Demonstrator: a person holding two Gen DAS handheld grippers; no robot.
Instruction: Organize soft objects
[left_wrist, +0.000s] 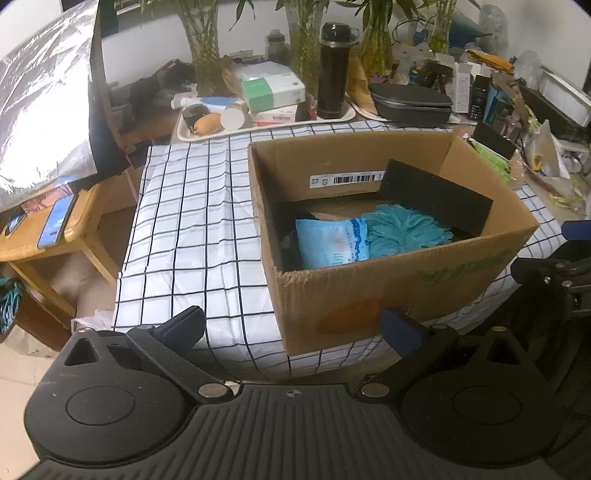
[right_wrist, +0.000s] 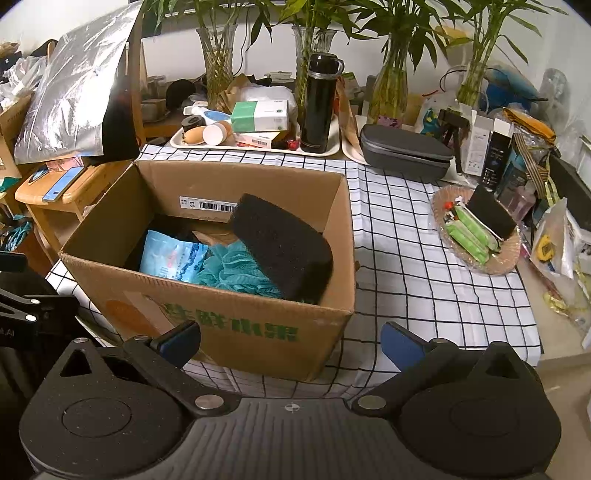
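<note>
Your left gripper (left_wrist: 293, 325) sits low in the frame, jaws spread wide and holding nothing, pulled back just off the near edge of the bench (left_wrist: 192, 221) with its checked cloth. Right in front of you is the cardboard box (left_wrist: 406, 295), filling the centre and right of the left wrist view. Inside it, the light blue soft pack (left_wrist: 330, 242) lies at the box's left, the teal fluffy puff (left_wrist: 402, 230) just beside it on the right, touching it, and the black foam block (left_wrist: 439, 194) leans tilted against the box's far right corner, over the puff.

Your right gripper (right_wrist: 290, 339) is likewise wide open and empty, low centre, its left finger overlapping the box's front wall in the picture; I cannot tell whether it touches. From that side the box sits left of centre with green printed characters on its front. At mid right of that frame, a glass dish (right_wrist: 506, 258) holds green packets (right_wrist: 467, 232) and a second black foam piece (right_wrist: 491, 212). In the upper centre a black flask (right_wrist: 319, 107) stands upright on a cream tray (right_wrist: 332, 146), with a dark zip case (right_wrist: 404, 153) to its right.
</note>
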